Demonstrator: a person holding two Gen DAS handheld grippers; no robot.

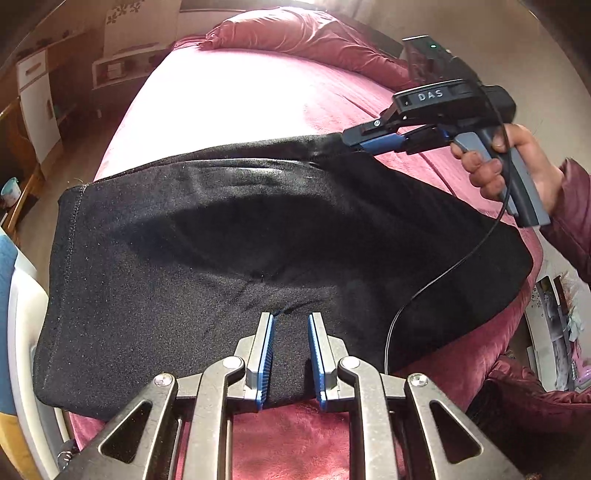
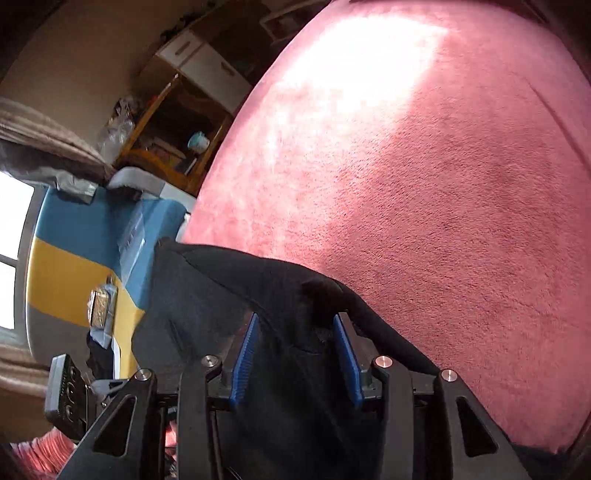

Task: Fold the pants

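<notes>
Black pants (image 1: 229, 251) lie folded across the pink bed (image 1: 236, 96). My left gripper (image 1: 291, 321) is at the near edge of the cloth, with black cloth between its blue pads (image 1: 266, 354); the jaws stand a little apart. My right gripper (image 1: 347, 138) reaches in from the right and touches the far right corner of the pants, which is lifted off the bed. In the right wrist view, black cloth (image 2: 280, 295) bunches between the right gripper's (image 2: 295, 321) blue pads (image 2: 245, 354), whose jaws stand apart.
A pink pillow (image 1: 295, 33) lies at the far end of the bed. White and wooden furniture (image 1: 33, 96) stands along the left wall. A blue and yellow object (image 2: 81, 254) sits beside the bed's left edge. A black cable (image 1: 443, 273) hangs from the right gripper.
</notes>
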